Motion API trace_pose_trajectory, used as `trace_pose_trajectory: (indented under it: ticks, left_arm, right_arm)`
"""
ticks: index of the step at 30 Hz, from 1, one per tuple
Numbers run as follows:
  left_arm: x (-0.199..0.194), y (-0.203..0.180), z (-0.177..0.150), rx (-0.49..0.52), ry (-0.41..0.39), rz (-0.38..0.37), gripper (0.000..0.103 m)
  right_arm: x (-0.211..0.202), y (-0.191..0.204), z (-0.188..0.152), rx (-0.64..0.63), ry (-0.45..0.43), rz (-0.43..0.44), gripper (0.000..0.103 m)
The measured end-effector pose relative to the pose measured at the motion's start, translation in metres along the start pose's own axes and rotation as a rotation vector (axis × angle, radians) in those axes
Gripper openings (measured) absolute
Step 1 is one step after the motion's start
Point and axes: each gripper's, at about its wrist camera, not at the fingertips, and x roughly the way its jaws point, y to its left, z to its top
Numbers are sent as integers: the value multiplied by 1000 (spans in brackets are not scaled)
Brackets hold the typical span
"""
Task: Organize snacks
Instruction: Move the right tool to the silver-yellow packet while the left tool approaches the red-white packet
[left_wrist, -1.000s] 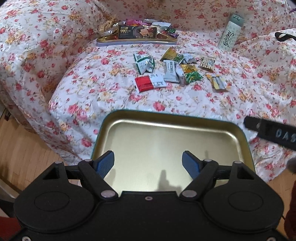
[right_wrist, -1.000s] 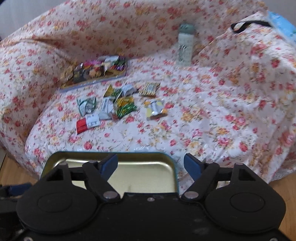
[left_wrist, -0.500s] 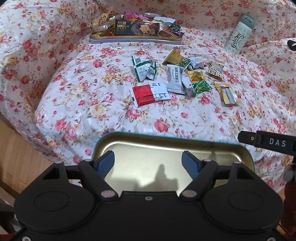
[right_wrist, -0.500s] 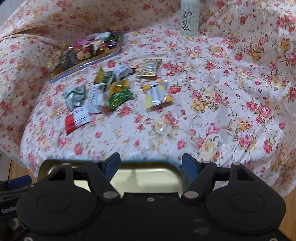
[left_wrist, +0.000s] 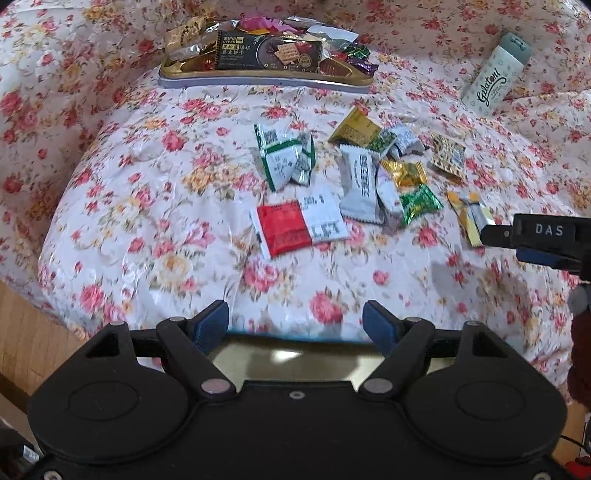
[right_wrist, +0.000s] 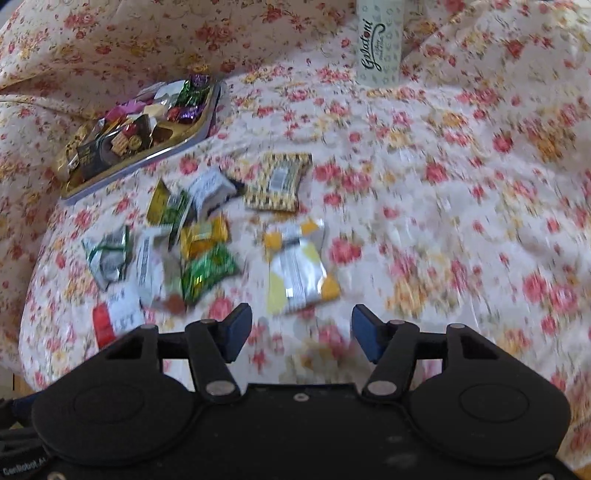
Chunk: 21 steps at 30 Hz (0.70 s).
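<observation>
Several loose snack packets lie on the floral cover: a red-and-white packet (left_wrist: 295, 227), green-and-white packets (left_wrist: 286, 158), a green candy (right_wrist: 207, 273), a chequered packet (right_wrist: 279, 181) and a yellow-and-silver packet (right_wrist: 299, 269). My left gripper (left_wrist: 295, 325) is open and holds nothing, just short of the red-and-white packet. Under it shows a strip of an empty gold tin (left_wrist: 295, 360). My right gripper (right_wrist: 301, 328) hovers just short of the yellow-and-silver packet. Its jaws are closing with nothing between them. It also shows side-on as the right gripper (left_wrist: 487, 236) beside that packet.
A shallow tray (left_wrist: 266, 79) piled with wrapped snacks sits at the back left. A pale Gelatoni bottle (left_wrist: 495, 77) leans at the back right. The cover rises in folds behind and to the sides. Wooden floor (left_wrist: 22, 317) shows at lower left.
Both grippers have moved forward over the cover towards the loose packets. The empty tin has slid almost out of the left view and out of the right view. The right jaws have narrowed.
</observation>
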Motion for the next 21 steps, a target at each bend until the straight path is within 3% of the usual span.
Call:
trace_pose_trajectory:
  ticks: [10, 21]
  left_arm:
    - [18, 8, 27, 20, -25, -8, 79]
    - [27, 16, 46, 24, -36, -17, 79]
  right_arm:
    - [37, 10, 17, -46, 22, -13, 64]
    - [45, 12, 18, -92, -8, 2, 65]
